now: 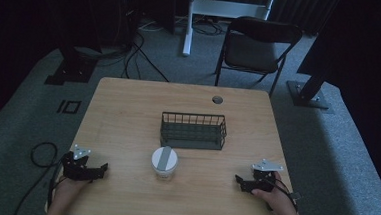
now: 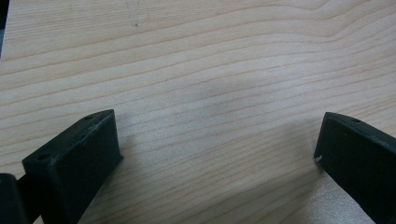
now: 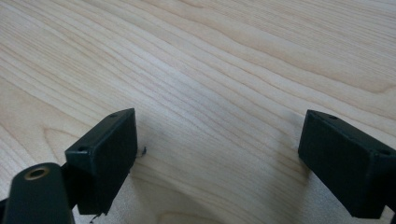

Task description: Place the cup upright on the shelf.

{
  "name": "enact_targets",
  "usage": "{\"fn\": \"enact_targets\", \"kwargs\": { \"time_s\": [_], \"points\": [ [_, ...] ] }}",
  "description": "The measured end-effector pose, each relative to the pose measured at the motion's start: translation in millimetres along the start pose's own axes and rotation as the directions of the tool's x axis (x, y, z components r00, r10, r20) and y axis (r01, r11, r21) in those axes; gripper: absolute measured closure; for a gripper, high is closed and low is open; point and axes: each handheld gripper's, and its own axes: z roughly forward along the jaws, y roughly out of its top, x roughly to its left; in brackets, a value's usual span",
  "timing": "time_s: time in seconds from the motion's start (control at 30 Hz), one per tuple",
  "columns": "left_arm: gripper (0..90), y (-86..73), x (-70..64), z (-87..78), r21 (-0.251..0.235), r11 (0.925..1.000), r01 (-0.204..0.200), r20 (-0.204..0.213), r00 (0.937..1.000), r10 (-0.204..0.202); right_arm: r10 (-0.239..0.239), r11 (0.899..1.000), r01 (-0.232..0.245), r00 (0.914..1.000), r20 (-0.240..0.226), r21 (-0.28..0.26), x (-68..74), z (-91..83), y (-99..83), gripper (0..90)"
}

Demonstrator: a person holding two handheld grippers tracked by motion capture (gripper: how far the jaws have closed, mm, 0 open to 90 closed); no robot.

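where it stands, jar (image 1: 164, 163) bears no legible label.

Left gripper (image 2: 217, 140) spread wide — bare wooden table (image 2: 210, 56) between.

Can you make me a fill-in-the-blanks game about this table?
1. The white jar stands on the wooden ____.
2. The wire basket has ____ inside it.
3. Both the left gripper and the right gripper have their jaws ____.
4. Behind the table stands a dark folding ____.

Missing words: table; nothing; open; chair
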Motion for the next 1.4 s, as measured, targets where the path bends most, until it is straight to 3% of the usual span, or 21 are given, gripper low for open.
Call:
{"fn": "enact_targets", "kwargs": {
  "time_s": [0.43,0.73,1.0,1.4],
  "points": [
    [0.2,0.0,0.0,0.0,0.0,1.0,0.0,0.001,1.0,0.0,-0.028,1.0,0.028,0.9995,-0.018,-0.009,9.4,2.1,2.5,11.7],
    [0.2,0.0,0.0,0.0,0.0,1.0,-0.001,0.001,1.0,0.001,-0.063,0.998,0.062,0.9962,-0.059,-0.032,25.6,6.3,13.8,11.8],
    [0.2,0.0,0.0,0.0,0.001,1.0,-0.001,0.0,1.0,0.001,-0.106,0.993,0.101,0.9894,-0.1,-0.053,41.4,11.1,25.2,13.0],
    [0.2,0.1,0.0,0.0,0.001,1.0,-0.001,0.001,1.0,0.001,-0.133,0.989,0.121,0.979,-0.155,-0.08,62.6,20.3,40.6,12.9]
  ]
}}
